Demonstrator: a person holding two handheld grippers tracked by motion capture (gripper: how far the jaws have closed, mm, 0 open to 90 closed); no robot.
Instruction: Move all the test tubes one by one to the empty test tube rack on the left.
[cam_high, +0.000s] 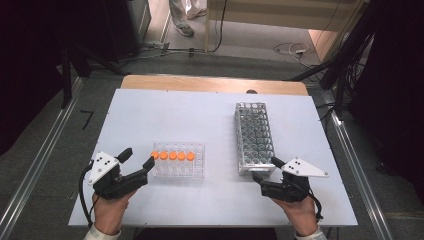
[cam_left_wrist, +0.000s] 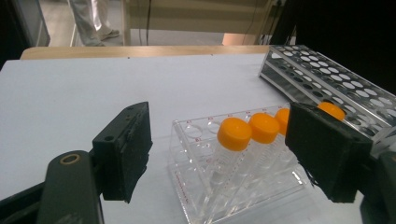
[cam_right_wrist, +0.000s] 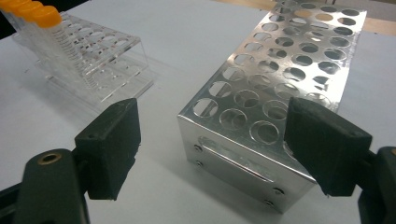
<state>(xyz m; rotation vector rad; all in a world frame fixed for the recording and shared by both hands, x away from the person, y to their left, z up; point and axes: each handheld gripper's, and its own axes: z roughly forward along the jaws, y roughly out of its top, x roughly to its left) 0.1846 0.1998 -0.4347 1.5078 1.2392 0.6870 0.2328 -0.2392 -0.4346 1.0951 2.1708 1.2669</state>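
L gripper (cam_high: 137, 157) wide open (nothing held), beside orange-capped tubes (cam_high: 172, 155).

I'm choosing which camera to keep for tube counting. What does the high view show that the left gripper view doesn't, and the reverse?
High view alone: both grippers, left and right, jaws open and empty, the hands holding them, the whole table and all five orange-capped tubes in one row.
Left gripper view alone: the tubes' clear bodies up close and red lettering on the clear rack; one jaw hides part of the row.
Both: the tubes, the clear rack and the metal rack.
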